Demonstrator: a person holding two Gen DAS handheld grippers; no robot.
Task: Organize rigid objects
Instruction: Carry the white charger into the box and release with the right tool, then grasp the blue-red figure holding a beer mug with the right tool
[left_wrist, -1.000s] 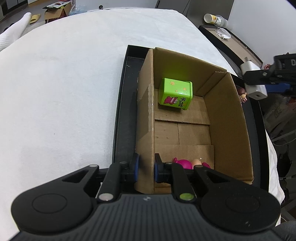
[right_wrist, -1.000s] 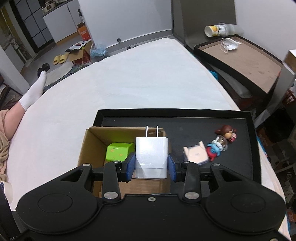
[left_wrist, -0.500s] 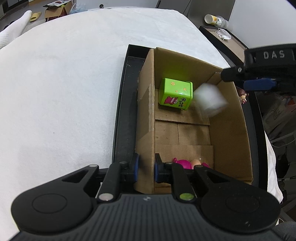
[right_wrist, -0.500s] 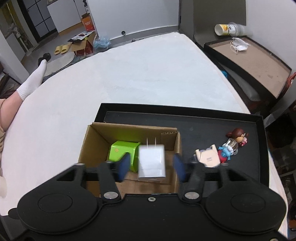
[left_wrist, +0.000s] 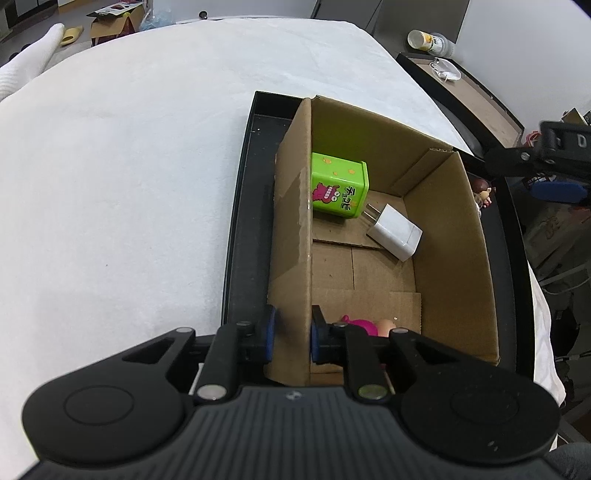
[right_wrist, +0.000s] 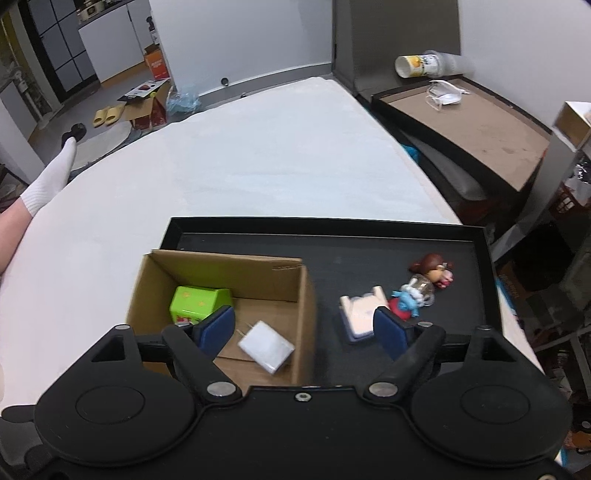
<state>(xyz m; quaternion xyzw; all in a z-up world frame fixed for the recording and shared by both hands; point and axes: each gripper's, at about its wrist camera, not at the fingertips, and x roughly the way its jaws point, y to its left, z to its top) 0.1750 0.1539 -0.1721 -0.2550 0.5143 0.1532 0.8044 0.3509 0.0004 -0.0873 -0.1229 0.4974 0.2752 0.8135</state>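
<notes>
Charger (right_wrist: 266, 345) in box, below opening right gripper (right_wrist: 305, 330)

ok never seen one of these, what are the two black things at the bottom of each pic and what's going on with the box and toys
They are two hand-held grippers, one in each of a person's hands, each with a wide-angle camera looking along its two fingers. So each picture is one gripper's own view.

In the left view, the left gripper is shut on the side wall of the cardboard box, pinching it. The box stands in a black tray on a white table.

In the right view, the right gripper holds nothing and its jaws are opening above the box. The white charger lies on the box floor beside a green tin; a pink toy sits at the box's near end.

Outside the box, on the tray, lie a small white and blue item, a blue figure and a brown-haired doll.
</notes>
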